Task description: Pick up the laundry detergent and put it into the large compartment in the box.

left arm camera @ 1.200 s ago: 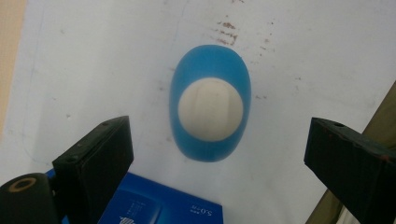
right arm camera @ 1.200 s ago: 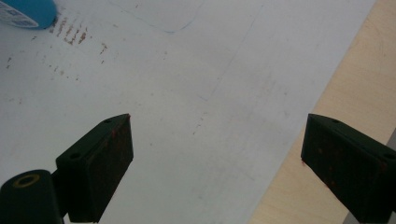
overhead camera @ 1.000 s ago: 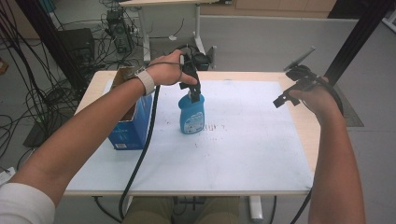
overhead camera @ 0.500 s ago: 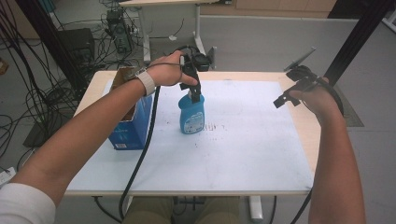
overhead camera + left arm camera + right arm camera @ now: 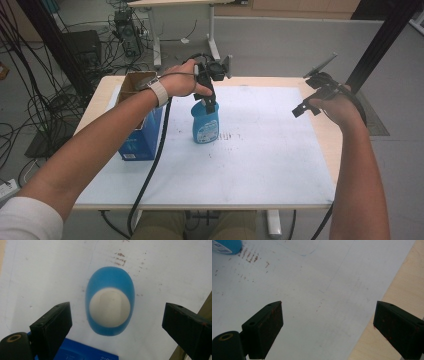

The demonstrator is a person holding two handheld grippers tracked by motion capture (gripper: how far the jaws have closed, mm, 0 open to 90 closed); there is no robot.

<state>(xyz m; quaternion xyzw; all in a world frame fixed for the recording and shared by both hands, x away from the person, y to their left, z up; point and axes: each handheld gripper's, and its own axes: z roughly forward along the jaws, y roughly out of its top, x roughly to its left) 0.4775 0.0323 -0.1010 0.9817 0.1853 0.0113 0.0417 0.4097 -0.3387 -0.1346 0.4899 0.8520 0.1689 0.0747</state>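
Black jaws of the left tool (image 5: 115,322) stand wide apart and point straight down, with nothing pressed between them. Directly under them, seen from above in the left gripper view, is the blue bottle (image 5: 110,303) with its round white cap (image 5: 110,307); the jaws are at each side of the cap but do not touch it. In the high view the left tool (image 5: 212,104) hangs just over the top of the blue bottle (image 5: 205,122), which stands upright on the white sheet (image 5: 260,150) that covers most of the worktop (image 5: 332,135). The bottle is in the left half of the sheet, and small brown marks lie on the sheet just beside it. Near the bottle, at the left edge of the worktop, stands an open blue carton (image 5: 140,135); the person's left forearm passes over it.

The right tool (image 5: 327,325) is released too, its jaws far apart and empty, above the bare sheet where it meets the pale wood edge of the worktop. In the high view the right tool (image 5: 306,106) is held over the right side of the worktop, well apart from the bottle.
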